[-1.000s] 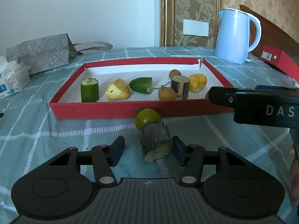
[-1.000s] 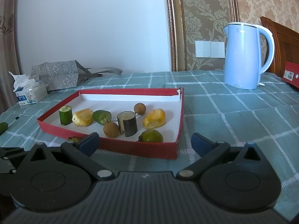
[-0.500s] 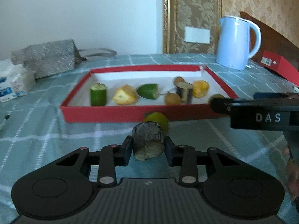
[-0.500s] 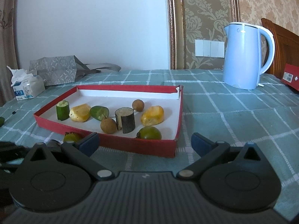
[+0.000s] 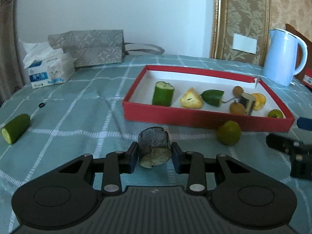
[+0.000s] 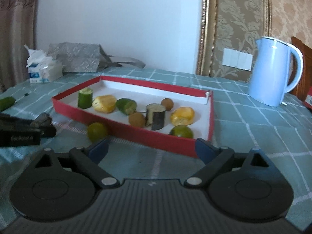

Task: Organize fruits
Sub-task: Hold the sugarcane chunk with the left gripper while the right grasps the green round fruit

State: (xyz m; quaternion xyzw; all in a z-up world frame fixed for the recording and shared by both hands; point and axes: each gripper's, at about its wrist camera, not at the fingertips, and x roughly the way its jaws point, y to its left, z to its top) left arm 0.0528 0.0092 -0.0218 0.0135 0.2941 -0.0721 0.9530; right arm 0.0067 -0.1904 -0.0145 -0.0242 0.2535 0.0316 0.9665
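While left tool [image 5: 154,156] clamps dark chunk [image 5: 154,148], right tool [image 6: 152,148] gapes near tray edge [image 6: 156,138].

A home room: damask wallpaper [image 6: 239,19], a checked tablecloth [image 6: 243,120] on the tabletop, a pale blue electric kettle [image 6: 273,70], a tissue pack [image 5: 48,70].

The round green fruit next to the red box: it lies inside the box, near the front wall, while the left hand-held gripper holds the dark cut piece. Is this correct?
Not quite. The round green fruit lies outside the red box, on the checked cloth against its front wall, as the left wrist view shows. The rest holds: the left hand-held gripper holds the dark cut piece.
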